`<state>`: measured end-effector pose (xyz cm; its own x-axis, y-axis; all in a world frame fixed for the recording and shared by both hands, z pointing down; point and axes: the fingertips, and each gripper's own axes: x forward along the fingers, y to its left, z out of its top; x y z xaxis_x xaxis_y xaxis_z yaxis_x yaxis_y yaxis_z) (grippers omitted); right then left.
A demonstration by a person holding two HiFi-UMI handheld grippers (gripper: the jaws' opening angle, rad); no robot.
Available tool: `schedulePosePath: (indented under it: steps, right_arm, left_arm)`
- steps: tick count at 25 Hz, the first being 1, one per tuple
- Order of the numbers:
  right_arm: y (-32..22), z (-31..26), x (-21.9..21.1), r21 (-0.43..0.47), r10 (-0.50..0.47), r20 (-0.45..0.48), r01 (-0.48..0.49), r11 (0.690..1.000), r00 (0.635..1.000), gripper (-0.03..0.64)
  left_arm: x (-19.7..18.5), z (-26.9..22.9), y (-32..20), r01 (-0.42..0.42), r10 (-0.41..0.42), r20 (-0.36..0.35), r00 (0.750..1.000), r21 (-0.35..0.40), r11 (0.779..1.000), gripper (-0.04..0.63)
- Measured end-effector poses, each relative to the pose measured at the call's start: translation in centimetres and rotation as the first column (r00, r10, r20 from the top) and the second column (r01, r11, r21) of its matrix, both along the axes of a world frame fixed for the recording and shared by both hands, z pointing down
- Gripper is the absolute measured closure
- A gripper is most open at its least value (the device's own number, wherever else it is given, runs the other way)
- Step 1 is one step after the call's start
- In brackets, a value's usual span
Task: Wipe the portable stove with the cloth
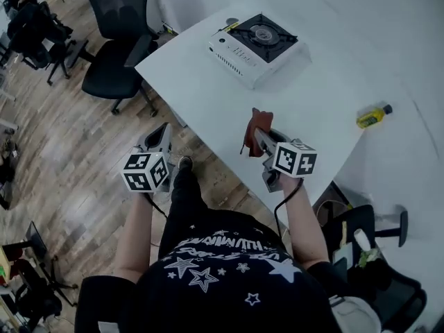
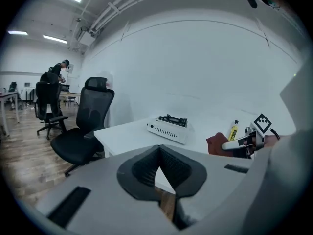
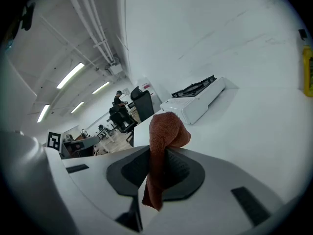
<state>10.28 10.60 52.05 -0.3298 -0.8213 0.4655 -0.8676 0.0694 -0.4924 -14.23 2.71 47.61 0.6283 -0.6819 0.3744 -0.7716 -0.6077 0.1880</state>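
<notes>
Rust cloth in R gripper — white stove beyond.

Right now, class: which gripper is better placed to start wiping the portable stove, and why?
Right. The right gripper is shut on the cloth, over the table, facing the portable stove. The left gripper is empty, jaws together, beyond the table's edge.

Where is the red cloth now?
Head view: the cloth is pinched in the right tongs, over the table near its edge, short of the stove.
</notes>
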Motion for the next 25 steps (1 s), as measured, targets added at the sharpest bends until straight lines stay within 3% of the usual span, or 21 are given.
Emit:
schedulePosePath:
  steps: [4,11,15,19,22,25]
  right_arm:
    - [-4.1,-0.6,-0.3,-0.040,0.115,-0.011,-0.115,0.993,0.993,0.555]
    - [-10.5,-1.1,0.6,-0.064,0.273,-0.048,-0.276,0.959,0.961,0.555]
    - [-12.6,-1.8,1.1,-0.070,0.379,-0.048,-0.381,0.922,0.924,0.555]
    - [-13.4,-1.9,1.7,-0.091,0.472,-0.054,-0.475,0.875,0.880,0.555]
    - [-12.9,-1.7,2.1,-0.116,0.513,-0.073,-0.518,0.847,0.855,0.555]
    - [-12.5,-1.5,2.6,-0.126,0.541,-0.073,-0.546,0.828,0.838,0.555]
  left_arm:
    - [0.8,-0.1,-7.8,-0.131,0.130,-0.019,0.991,-0.031,0.991,0.589]
    - [2.3,0.2,-18.5,-0.286,0.284,-0.043,0.958,-0.039,0.958,0.589]
    - [3.6,0.9,-23.3,-0.369,0.366,-0.050,0.929,-0.065,0.927,0.589]
    - [6.3,1.1,-26.6,-0.463,0.460,-0.057,0.886,-0.074,0.883,0.589]
    - [8.6,1.2,-28.0,-0.521,0.518,-0.058,0.853,-0.070,0.850,0.589]
    - [10.3,1.4,-29.0,-0.546,0.543,-0.063,0.838,-0.076,0.834,0.589]
